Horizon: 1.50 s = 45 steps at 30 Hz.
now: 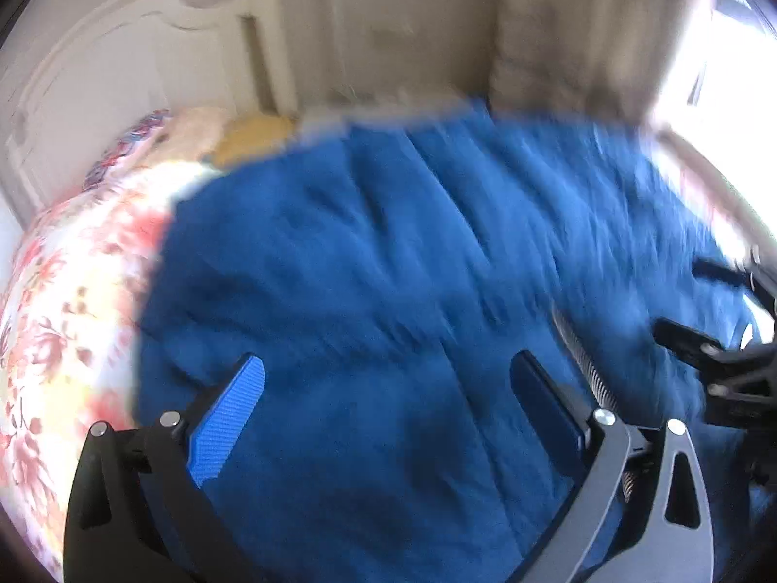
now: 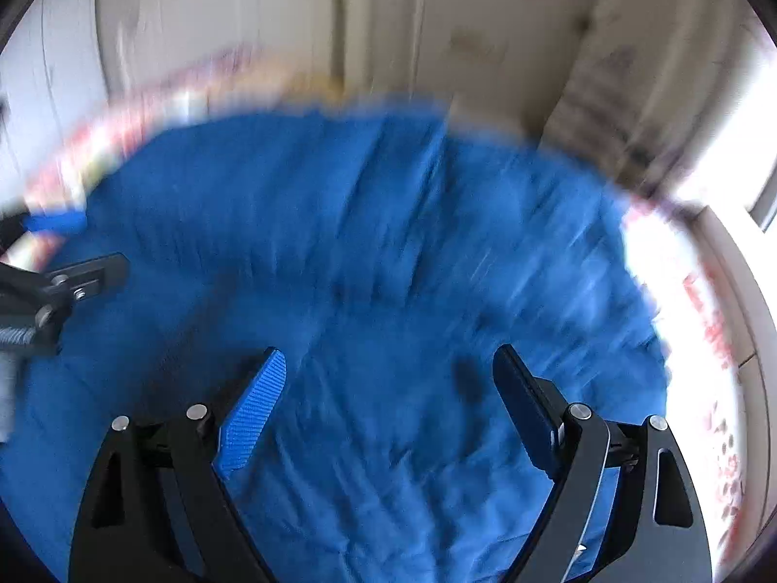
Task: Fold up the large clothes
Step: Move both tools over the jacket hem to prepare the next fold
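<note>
A large blue garment (image 1: 388, 267) lies spread over a bed, wrinkled, with a zipper (image 1: 585, 359) showing near its right side. It also fills the right wrist view (image 2: 364, 243). My left gripper (image 1: 388, 379) is open and empty above the cloth. My right gripper (image 2: 388, 374) is open and empty above the cloth too. The right gripper shows at the right edge of the left wrist view (image 1: 728, 354). The left gripper shows at the left edge of the right wrist view (image 2: 63, 282). Both views are motion-blurred.
A floral bedspread (image 1: 73, 301) covers the bed under the garment, also at the right in the right wrist view (image 2: 704, 330). A white headboard (image 1: 97, 63) stands at the back left. A beige curtain (image 1: 582, 24) and bright window (image 1: 718, 73) are at the back right.
</note>
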Each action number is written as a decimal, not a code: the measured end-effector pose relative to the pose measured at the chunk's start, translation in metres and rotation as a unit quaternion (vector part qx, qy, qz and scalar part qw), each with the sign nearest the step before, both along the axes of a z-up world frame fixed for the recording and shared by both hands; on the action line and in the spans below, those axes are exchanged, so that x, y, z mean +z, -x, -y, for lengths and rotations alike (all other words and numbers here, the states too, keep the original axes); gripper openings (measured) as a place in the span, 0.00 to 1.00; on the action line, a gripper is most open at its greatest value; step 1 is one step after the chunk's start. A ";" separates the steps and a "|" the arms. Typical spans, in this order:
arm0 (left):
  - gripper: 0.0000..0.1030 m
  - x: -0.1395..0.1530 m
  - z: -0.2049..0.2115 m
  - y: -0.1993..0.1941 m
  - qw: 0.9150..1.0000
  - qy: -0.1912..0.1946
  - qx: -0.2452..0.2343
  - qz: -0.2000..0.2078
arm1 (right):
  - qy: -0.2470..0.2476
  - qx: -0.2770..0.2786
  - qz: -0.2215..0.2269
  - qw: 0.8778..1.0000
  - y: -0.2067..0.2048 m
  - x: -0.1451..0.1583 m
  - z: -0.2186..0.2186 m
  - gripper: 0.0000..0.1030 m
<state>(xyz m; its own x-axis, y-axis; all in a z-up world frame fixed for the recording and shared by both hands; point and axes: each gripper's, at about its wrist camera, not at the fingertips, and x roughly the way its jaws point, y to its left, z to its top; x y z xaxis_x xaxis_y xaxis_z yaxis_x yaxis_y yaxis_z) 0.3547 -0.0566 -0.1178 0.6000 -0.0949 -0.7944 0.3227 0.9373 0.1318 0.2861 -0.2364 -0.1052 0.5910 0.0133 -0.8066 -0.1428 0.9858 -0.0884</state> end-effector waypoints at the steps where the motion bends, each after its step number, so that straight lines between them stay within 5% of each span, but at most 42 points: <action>1: 0.98 -0.014 0.008 0.002 1.000 -0.026 0.003 -0.006 | -0.003 -0.004 0.005 1.000 0.001 0.001 0.001 0.82; 8: 0.98 0.001 -0.051 0.020 0.996 0.049 0.074 -0.028 | -0.009 -0.063 0.019 0.998 0.036 0.013 0.044 0.83; 13: 0.98 -0.007 -0.091 0.036 0.992 0.061 0.107 -0.042 | -0.052 -0.090 -0.004 0.995 0.056 0.000 0.081 0.86; 15: 0.96 0.000 -0.090 0.044 0.990 0.028 0.133 -0.025 | -0.031 -0.095 0.000 0.995 0.064 0.007 0.076 0.85; 19: 0.97 0.023 -0.073 0.089 0.994 0.076 0.079 -0.003 | -0.061 -0.013 0.043 0.997 0.114 0.028 0.043 0.86; 23: 0.98 0.003 -0.024 0.131 0.999 0.030 -0.002 -0.021 | 0.010 0.072 0.010 0.997 0.149 -0.002 0.001 0.86; 29: 0.97 -0.003 -0.028 0.137 0.999 0.015 0.026 -0.025 | 0.026 0.046 0.018 0.998 0.162 0.004 0.008 0.86; 34: 0.98 0.016 -0.058 0.174 0.999 0.036 0.025 0.000 | -0.022 0.045 0.046 0.998 0.208 0.023 0.020 0.86; 39: 0.98 -0.012 -0.068 0.204 0.999 0.014 0.021 -0.027 | -0.003 0.079 0.029 0.996 0.229 -0.007 -0.010 0.88; 45: 0.97 0.006 -0.072 0.221 0.999 0.046 0.024 -0.007 | -0.011 0.048 0.054 0.997 0.241 0.008 -0.011 0.88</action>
<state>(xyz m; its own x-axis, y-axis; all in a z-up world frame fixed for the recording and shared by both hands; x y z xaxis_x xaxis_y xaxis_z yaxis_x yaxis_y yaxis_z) 0.1333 0.0152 -0.1115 0.5952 -0.1397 -0.7913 0.2780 0.9598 0.0396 0.0453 -0.2253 -0.0969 0.6694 0.0899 -0.7374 -0.2267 0.9700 -0.0875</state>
